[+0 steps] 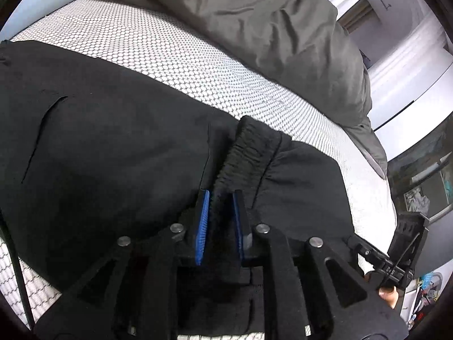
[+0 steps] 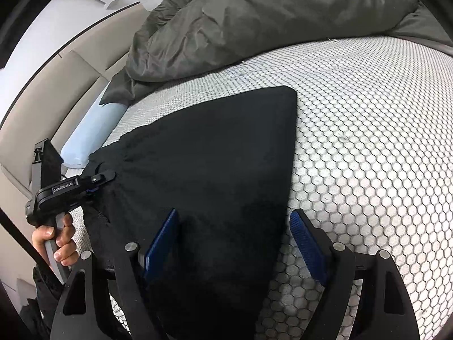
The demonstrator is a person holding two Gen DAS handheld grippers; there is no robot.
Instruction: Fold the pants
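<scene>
One pair of black pants (image 2: 209, 153) lies flat on the bed's honeycomb-patterned mattress (image 2: 368, 141), folded into a broad panel with a squared far corner; a slit pocket shows on the cloth in the left wrist view. The left hand-held gripper (image 1: 221, 198) is clamped narrow on the ribbed elastic waistband (image 1: 249, 153), which bunches up between its blue pads (image 1: 202, 221). The right hand-held gripper (image 2: 235, 226) stands wide, its left pad over the black fabric, its right pad over bare mattress, holding nothing; whether it touches the cloth cannot be told. One crumpled grey duvet (image 2: 254, 14) sits beyond the pants, and one pale blue bolster (image 2: 93, 133) lies at the bed's edge.
</scene>
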